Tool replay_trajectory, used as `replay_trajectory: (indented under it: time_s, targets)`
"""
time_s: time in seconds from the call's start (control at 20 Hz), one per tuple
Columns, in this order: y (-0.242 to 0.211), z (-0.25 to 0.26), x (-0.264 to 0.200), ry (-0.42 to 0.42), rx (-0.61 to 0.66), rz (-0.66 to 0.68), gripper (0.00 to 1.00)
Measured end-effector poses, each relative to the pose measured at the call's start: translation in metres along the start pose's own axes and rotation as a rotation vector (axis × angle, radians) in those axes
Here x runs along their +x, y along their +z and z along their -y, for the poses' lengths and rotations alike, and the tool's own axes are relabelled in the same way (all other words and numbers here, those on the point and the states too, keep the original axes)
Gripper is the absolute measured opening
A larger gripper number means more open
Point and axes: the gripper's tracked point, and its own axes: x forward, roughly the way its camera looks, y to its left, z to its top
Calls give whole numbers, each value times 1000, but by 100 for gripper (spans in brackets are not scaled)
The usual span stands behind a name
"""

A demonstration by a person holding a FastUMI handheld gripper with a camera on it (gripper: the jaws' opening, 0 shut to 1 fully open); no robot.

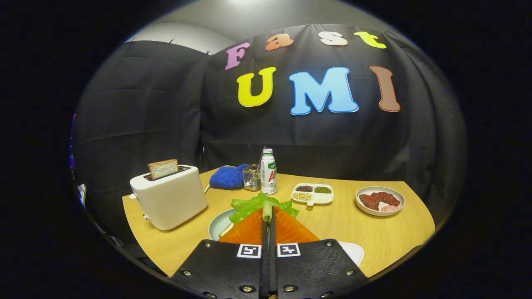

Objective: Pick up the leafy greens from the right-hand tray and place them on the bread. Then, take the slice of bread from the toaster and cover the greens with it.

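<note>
Pinching the stem of the leafy greens (259,206), the gripper (268,216) has its two fingers pressed nearly together, with the pale stalk caught at their tips and the ruffled leaves fanning out just beyond them. Under the fingers sits a pale plate (217,224), and at its near edge a sliver of something light peeks out, which may be the bottom bread, though it is too hidden to be sure. A white tray (353,251) shows just beside the gripper's right side.

Farther off to the left stands the toaster (169,201), with a slice of bread (163,168) standing upright in its slot. Farther back are a blue mitt (227,177), a small metal rack (252,177) and a bottle (268,171); to the right lie a divided dish of seeds (312,194) and a bowl of meat (380,200).

By my reading, the greens stage is in hand: they are held over the plate. Whether they already rest there cannot be told. The next move likely calls for settling them flat on the bread and letting go gently, so the leaves do not drag.
</note>
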Motion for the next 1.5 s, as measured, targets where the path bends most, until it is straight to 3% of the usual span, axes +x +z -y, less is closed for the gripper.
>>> replay_trajectory:
  time_s: [0.25,0.65,1.0,1.1,1.2,1.3,1.35,1.5]
  targets:
    - [0,-19,27,23,25,6,0]
    - [-40,-23,81,-13,64,-64,0]
    - [-80,-34,84,-8,45,-158,0]
    - [-84,-39,76,9,29,-165,4]
    - [-88,-36,70,-4,12,-174,13]
    - [-90,-34,69,-5,23,-174,30]
    - [-87,-29,64,-21,32,-160,46]
    - [-69,-21,48,-42,69,-96,47]
